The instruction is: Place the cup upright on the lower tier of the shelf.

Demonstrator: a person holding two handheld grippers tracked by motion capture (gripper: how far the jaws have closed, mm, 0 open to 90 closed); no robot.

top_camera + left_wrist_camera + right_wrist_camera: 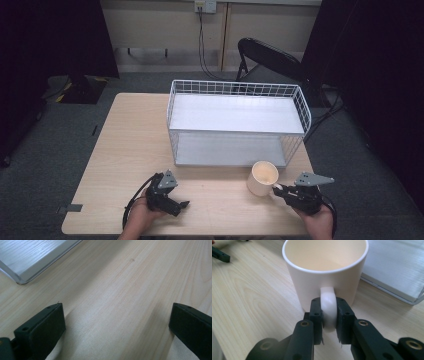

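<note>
A cream mug (263, 177) stands upright and empty on the wooden table (125, 145), just in front of the wire shelf rack. My right gripper (280, 189) is shut on the mug's handle (328, 307), one black pad on each side of it, with the mug (325, 270) resting on the table. At the table's front left, my left gripper (183, 205) stands open over bare wood, its fingers (42, 325) wide apart with nothing between them.
A white wire rack (235, 122) with two white shelves occupies the table's far middle; its lower shelf corner (27, 260) lies ahead of the left gripper. A black folding chair (265, 57) stands behind the table.
</note>
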